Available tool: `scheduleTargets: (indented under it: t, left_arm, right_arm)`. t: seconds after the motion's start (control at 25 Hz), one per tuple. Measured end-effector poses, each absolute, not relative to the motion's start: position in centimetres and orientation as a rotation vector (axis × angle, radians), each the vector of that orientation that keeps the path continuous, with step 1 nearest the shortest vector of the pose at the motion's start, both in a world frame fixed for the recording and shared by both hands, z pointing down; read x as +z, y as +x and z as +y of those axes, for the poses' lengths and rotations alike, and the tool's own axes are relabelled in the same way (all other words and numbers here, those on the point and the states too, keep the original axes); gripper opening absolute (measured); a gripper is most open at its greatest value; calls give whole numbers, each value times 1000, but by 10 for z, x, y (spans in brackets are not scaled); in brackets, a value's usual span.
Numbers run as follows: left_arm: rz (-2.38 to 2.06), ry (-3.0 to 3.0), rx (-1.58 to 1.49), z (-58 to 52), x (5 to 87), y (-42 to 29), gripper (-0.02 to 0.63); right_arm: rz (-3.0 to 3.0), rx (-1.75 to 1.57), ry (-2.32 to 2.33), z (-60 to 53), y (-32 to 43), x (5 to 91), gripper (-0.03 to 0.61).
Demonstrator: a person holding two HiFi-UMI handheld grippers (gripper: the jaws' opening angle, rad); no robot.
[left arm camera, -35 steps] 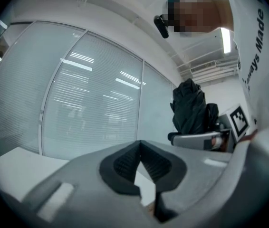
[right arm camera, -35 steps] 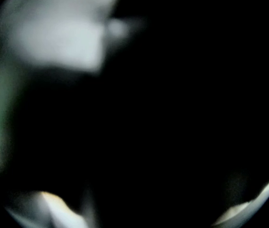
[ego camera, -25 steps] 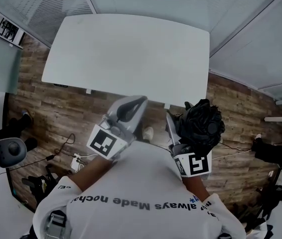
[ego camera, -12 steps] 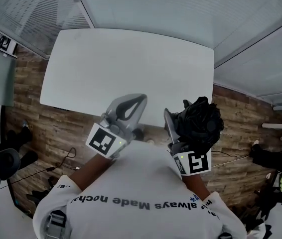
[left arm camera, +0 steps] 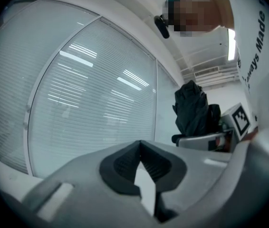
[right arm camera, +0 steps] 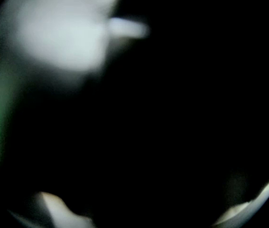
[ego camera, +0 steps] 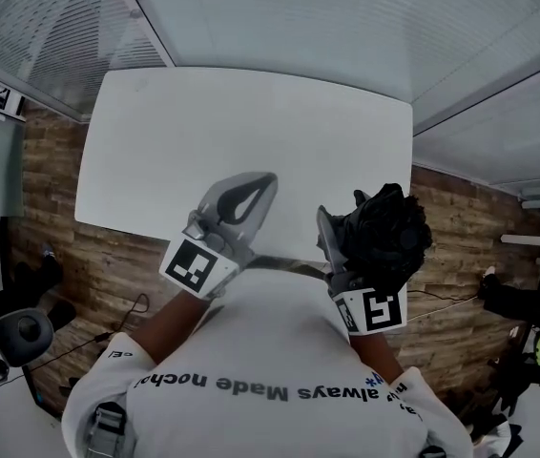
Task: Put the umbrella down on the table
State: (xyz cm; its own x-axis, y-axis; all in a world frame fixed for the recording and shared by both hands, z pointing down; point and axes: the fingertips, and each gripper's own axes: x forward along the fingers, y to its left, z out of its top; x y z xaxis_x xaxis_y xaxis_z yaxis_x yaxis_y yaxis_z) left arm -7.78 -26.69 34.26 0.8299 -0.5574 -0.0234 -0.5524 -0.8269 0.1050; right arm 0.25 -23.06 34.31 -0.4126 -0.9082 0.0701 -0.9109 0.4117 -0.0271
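Observation:
A black folded umbrella (ego camera: 386, 232) is bunched up in my right gripper (ego camera: 348, 241), which is shut on it just over the near edge of the white table (ego camera: 251, 122). Its dark fabric (right arm camera: 172, 127) fills the right gripper view and hides the jaws there. My left gripper (ego camera: 251, 187) is shut with nothing in it, its tips over the table's near part. In the left gripper view the jaws (left arm camera: 140, 144) meet at their tips, and the umbrella (left arm camera: 191, 108) shows to the right, above the right gripper (left arm camera: 206, 139).
The table stands on a wood-plank floor (ego camera: 108, 241), with glass walls with blinds (ego camera: 51, 36) behind it and to the right. An office chair (ego camera: 20, 332) and cables lie at lower left. Dark gear (ego camera: 513, 299) sits at far right.
Both grippers have moved forward towards the table and now reach over its near edge. The umbrella stays in the right gripper, and the left stays shut.

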Motion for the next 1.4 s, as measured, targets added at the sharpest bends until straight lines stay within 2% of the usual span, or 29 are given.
scheduleTargets:
  t: [0.96, 1.4]
  left_arm:
    - [-854, 2911, -68, -302, 340, 31, 3]
    - [-903, 2892, -61, -310, 345, 34, 3]
  right_arm:
    - [-2558, 139, 1701, -268, 111, 350, 238]
    - [-2389, 541, 1597, -297, 130, 450, 236]
